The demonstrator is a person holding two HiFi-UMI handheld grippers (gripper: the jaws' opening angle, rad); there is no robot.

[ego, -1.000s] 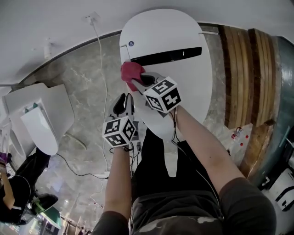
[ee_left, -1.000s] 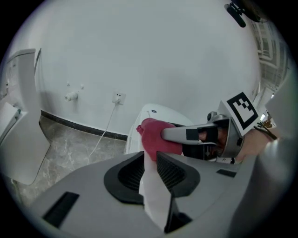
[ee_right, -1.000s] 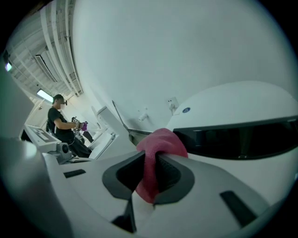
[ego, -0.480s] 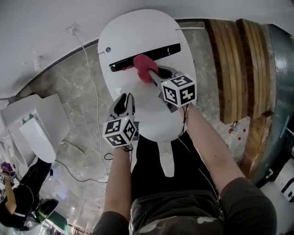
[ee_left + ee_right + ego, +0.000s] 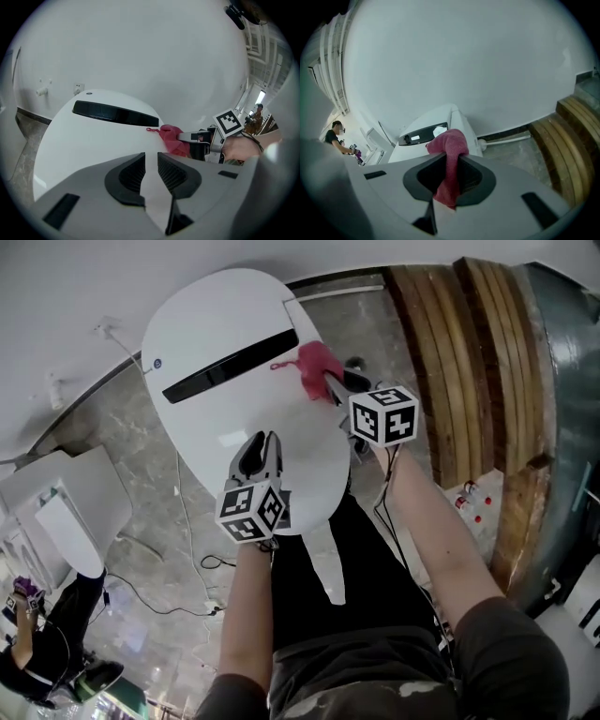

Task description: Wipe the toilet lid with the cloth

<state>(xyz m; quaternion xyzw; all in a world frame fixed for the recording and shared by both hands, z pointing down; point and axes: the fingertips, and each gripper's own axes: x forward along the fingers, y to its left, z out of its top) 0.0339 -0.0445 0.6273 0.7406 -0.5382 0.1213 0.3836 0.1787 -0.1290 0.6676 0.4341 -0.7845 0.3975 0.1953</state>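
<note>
Head view, looking steeply down on a white oval toilet lid (image 5: 225, 442) crossed by a black strip (image 5: 230, 360) that runs from about 9 o'clock to 2 o'clock on its face. The right gripper (image 5: 330, 385) is clamped on a red cloth (image 5: 315, 362); in the right gripper view the fabric is pinched between the two dark jaws, bunching above them and hanging below. The cloth rests on the lid at its 2 o'clock rim, just past the right end of the black strip, with a thin loop of the fabric lying toward that strip. The left gripper (image 5: 263, 442) sits over the lid near its 5 o'clock edge, well apart from the cloth; its jaws stand slightly apart with nothing between them, and the white lid shows through the narrow gap in the left gripper view. Wooden slats (image 5: 459, 362) lie at 3 o'clock of the lid, and a grey marbled floor (image 5: 131, 474) at 8 o'clock.
</note>
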